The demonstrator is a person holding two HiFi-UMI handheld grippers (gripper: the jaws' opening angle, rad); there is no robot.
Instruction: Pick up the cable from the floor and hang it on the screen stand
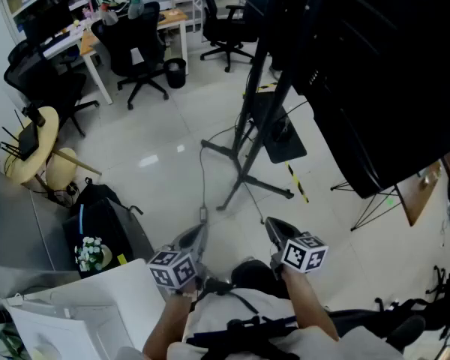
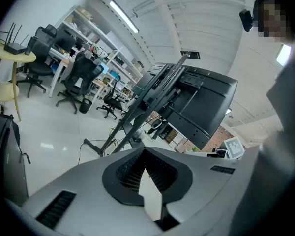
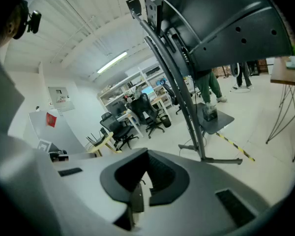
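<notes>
**Both grippers closed and empty; cable lying on the floor**

The person is holding the grey left gripper (image 1: pixel 199 233) and the grey right gripper (image 1: pixel 274 227) side by side, low in the head view, both pointing toward 12 o'clock. Each gripper's own view is showing its jaws pressed together with nothing between them. The thin dark cable (image 1: pixel 203 178) is lying on the pale tiled floor (image 1: pixel 157 130), stretching from just ahead of the left gripper's tip, at its 12 o'clock, to a foot of the black tripod screen stand (image 1: pixel 247 145). Whether its near end is touching that tip cannot be told. The stand is rising at the grippers' 1 o'clock, carrying a large black screen (image 1: pixel 375 81). A black backpack (image 1: pixel 97 227) is sitting at the left gripper's 9 o'clock.
</notes>
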